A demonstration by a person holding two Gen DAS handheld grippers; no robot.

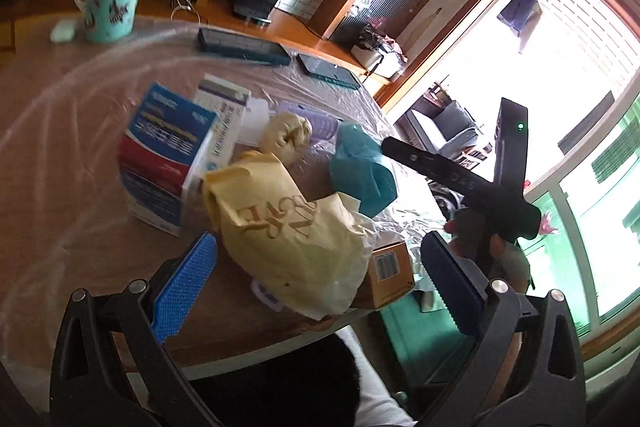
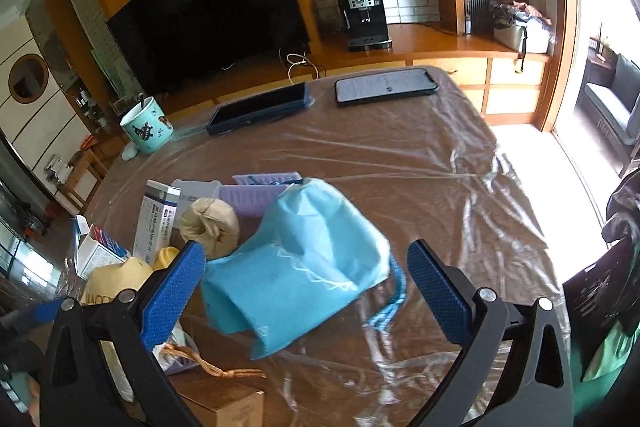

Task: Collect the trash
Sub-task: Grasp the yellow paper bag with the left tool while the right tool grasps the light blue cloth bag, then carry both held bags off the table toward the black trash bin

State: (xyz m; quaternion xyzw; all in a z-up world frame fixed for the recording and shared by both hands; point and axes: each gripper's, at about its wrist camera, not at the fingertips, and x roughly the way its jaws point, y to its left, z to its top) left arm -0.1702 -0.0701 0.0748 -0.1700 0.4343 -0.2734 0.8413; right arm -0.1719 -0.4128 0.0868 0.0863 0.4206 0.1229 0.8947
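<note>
A pile of trash lies on a plastic-covered wooden table (image 1: 80, 131). In the left wrist view my left gripper (image 1: 316, 291) is open, its blue pads on either side of a crumpled yellow bag (image 1: 288, 239) with printed letters. Behind the bag lie a tan knotted pouch (image 1: 286, 135), a teal cloth bag (image 1: 360, 167) and a blue-and-red carton (image 1: 164, 155). The right gripper's black body (image 1: 472, 187) reaches toward the teal bag. In the right wrist view my right gripper (image 2: 306, 287) is open around the light blue bag (image 2: 296, 275), pads not touching it.
A teal mug (image 2: 147, 129) with a spoon, a dark tablet (image 2: 260, 109) and a phone (image 2: 386, 85) sit at the table's far side. A small cardboard box (image 1: 390, 267) and a white medicine box (image 2: 156, 219) lie in the pile. Bare plastic sheet (image 2: 460, 195) spreads to the right.
</note>
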